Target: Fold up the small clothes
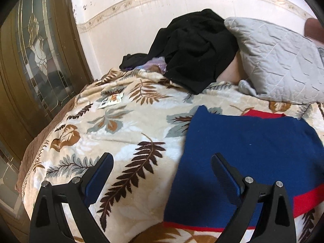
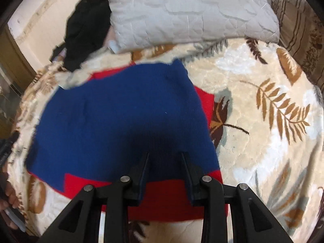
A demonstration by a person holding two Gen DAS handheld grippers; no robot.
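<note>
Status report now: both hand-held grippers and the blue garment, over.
Left hand-held gripper open, empty. Right hand-held gripper part open above blue-and-red knitted garment, nothing gripped. Nothing in the way.

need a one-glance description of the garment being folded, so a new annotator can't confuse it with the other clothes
Start at the bed with the leaf-print blanket. A grey quilted pillow lies at its far end, with a black clothes heap beside it. The garment is the blue knit sweater spread flat nearer the camera, the only one with red trim and the only one not crumpled.
</note>
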